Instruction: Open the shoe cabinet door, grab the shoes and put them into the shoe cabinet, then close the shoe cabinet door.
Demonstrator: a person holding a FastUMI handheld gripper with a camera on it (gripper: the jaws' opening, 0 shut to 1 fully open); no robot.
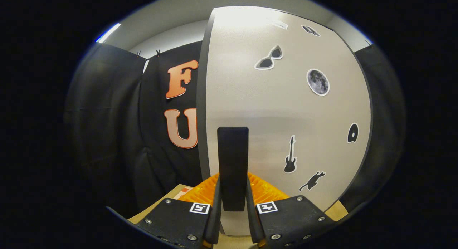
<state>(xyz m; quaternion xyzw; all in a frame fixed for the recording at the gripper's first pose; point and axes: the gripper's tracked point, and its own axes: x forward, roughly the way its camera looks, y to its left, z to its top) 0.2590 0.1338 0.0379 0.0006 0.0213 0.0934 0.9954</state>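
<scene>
1. Gripper point(233, 206) sat right up against the shoe cabinet door point(286, 109), fingers point(214, 206) clenched on the door's dark upright handle point(233, 163), one finger each side, both pressing it.
2. Handle stood vertical, mounted near the door's left edge, rising from between the fingers to abt mid-door.
3. Door was a pale, flat panel w/ a dark edge band, taking up the centre & right of the scene just beyond the fingers. Can't tell from this close whether it was fully closed or slightly ajar.
4. Stickers on the door, right of the handle: sunglasses point(269, 58) up high, a moon point(317, 82) below-right of those, a disc point(352, 133) further right, a guitar point(290, 155) lower down nr the handle, a cat point(312, 181) below-right of the guitar.
5. Black cloth booth wall point(107, 116) hung to the left & far behind the door.
6. A strip of tan surface point(171, 195) showed low at left, nr the gripper body.
</scene>
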